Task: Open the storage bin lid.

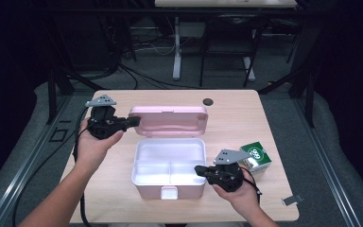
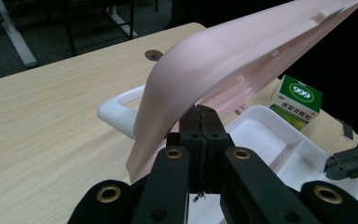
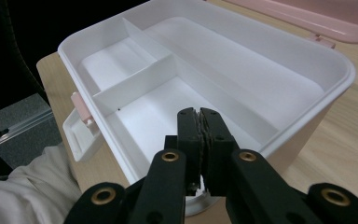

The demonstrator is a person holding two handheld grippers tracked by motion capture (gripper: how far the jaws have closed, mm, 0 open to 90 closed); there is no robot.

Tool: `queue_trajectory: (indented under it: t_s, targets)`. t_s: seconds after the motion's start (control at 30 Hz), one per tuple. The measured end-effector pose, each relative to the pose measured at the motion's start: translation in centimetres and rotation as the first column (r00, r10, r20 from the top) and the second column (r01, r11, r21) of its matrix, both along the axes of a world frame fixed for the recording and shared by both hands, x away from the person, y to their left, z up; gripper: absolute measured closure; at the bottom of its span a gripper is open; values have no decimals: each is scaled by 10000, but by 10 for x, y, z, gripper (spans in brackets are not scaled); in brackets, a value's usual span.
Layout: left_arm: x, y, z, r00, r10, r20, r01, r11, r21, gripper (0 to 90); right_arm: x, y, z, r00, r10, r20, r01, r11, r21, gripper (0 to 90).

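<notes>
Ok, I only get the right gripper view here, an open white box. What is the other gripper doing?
Observer: The left gripper has its shut jaws at the left edge of the pink lid.
Operator: Is the lid lying flat?
Observer: No, it is tilted up off the table.
Operator: Anything else out there?
Observer: A green carton stands right of the box.

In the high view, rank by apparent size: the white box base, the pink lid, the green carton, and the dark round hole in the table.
1. White box base
2. Pink lid, seen at a slant, so its rank below the base is unsure
3. Green carton
4. Dark round hole
</notes>
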State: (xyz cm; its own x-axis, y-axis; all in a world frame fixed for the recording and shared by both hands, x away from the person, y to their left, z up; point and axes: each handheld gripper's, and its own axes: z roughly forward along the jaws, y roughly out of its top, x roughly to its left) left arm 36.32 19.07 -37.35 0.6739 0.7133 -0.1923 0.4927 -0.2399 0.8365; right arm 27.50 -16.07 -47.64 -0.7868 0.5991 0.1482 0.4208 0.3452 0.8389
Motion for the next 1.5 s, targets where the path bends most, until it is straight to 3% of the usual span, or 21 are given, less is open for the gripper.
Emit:
queue_trajectory:
  t_s: [0.27,0.73,1.43,1.5]
  targets:
    - [11,-1,1,9997,227,43,-227,9997,11,900,-2,1,-5,10000,-24,-40,24,10000,-60,872]
    - [25,-2,-5,9981,592,-171,-592,9982,52,900,-10,4,-11,9994,195,276,-197,9998,65,842]
    - [23,-5,-22,9982,448,-388,-433,9983,397,900,-5,8,-18,9994,261,224,-266,9994,232,829]
    - [22,-7,-24,9984,373,-429,-349,9978,555,900,-6,8,-18,9991,185,370,-192,9996,198,830]
